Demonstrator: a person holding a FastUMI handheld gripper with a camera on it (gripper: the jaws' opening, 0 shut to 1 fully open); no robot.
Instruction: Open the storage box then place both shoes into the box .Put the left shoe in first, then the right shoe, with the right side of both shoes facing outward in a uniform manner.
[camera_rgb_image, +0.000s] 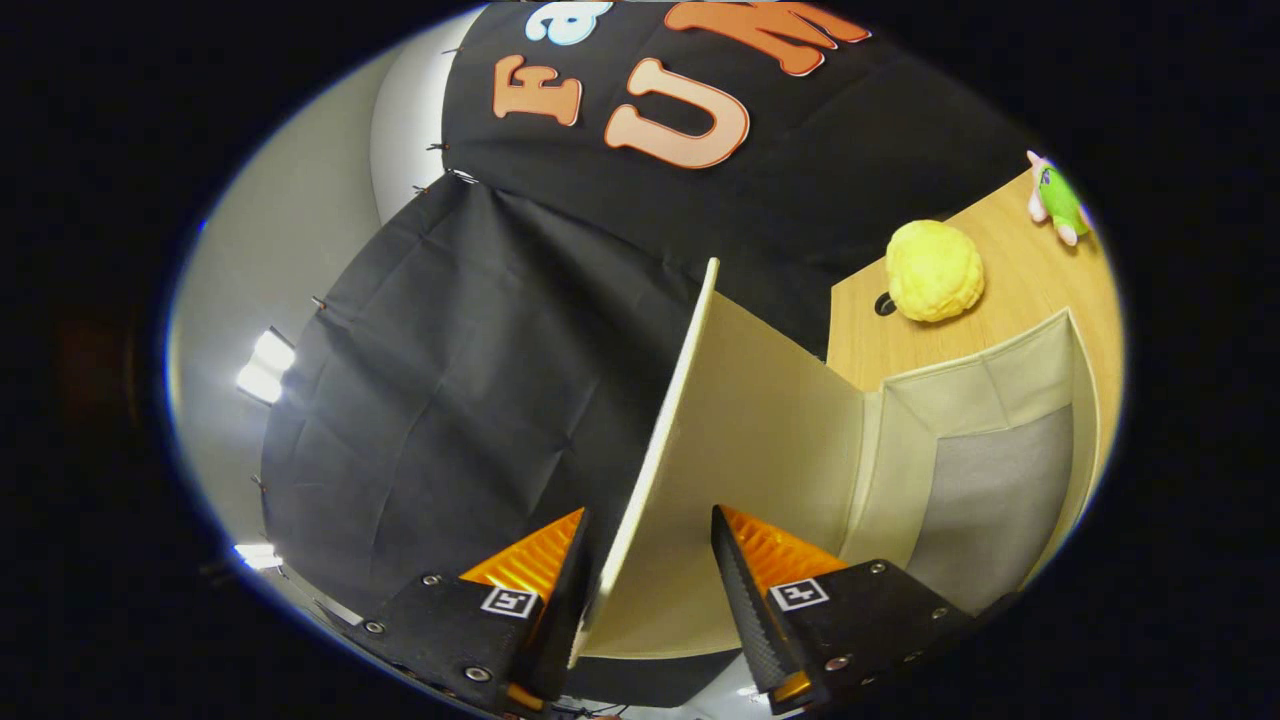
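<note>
The cream storage box (1000, 400) lies on the wooden table (1010, 250), and its grey inside (1000, 490) shows beyond my right finger. The box's lid (760, 420) is swung up and its near end stands between my fingers. My gripper (648, 545) is partly open around the lid. The lid's thin edge (655, 430) lies against my left finger (555, 580). A strip of the lid's inner face shows between that edge and my right finger (745, 590).
A yellow plush ball (935, 270) sits on the table behind the box, next to a dark cable hole (885, 304). A small green and pink toy (1058, 198) lies farther back. The black cloth wall (450, 400) rises left of the lid.
</note>
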